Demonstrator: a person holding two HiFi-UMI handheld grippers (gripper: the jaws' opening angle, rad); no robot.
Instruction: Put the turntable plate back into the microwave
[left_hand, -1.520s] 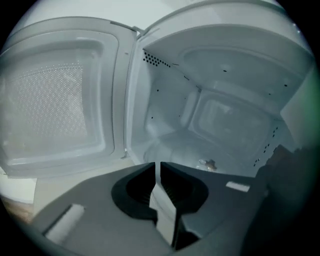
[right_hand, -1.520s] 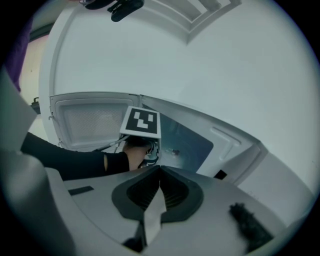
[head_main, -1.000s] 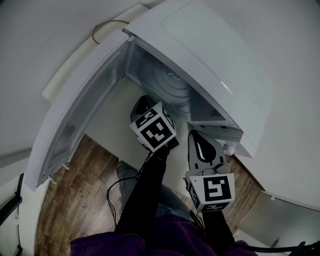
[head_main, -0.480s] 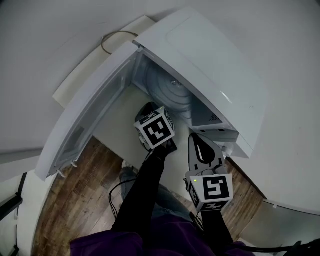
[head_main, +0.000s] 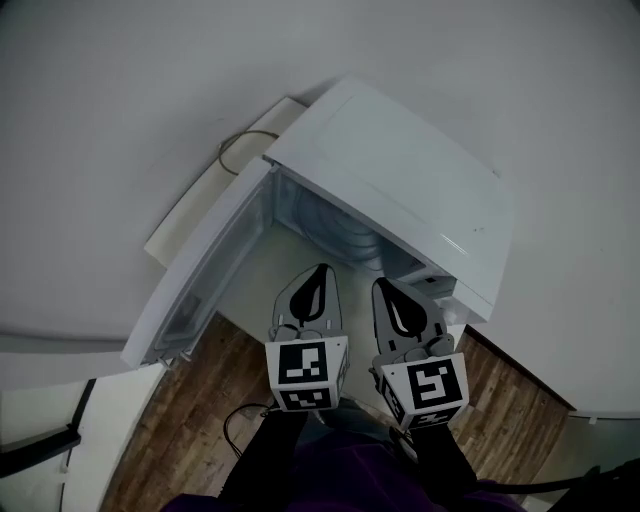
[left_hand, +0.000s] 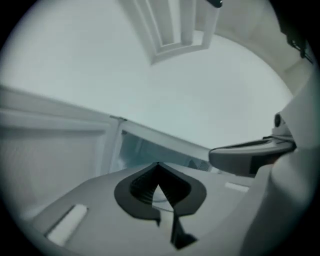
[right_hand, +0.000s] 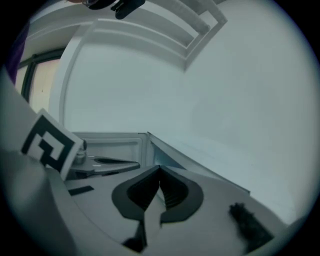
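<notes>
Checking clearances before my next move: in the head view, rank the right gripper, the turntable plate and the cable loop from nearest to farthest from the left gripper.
1. Right gripper: alongside the left gripper, on its right.
2. Turntable plate: just ahead, inside the open microwave.
3. Cable loop: beyond the microwave's rear left corner, by the wall.

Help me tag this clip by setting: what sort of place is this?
Probably a kitchen corner, or a mock-up of one. A white microwave with its door open stands on a pale counter against a plain wall. There is a wood-plank floor below.
</notes>
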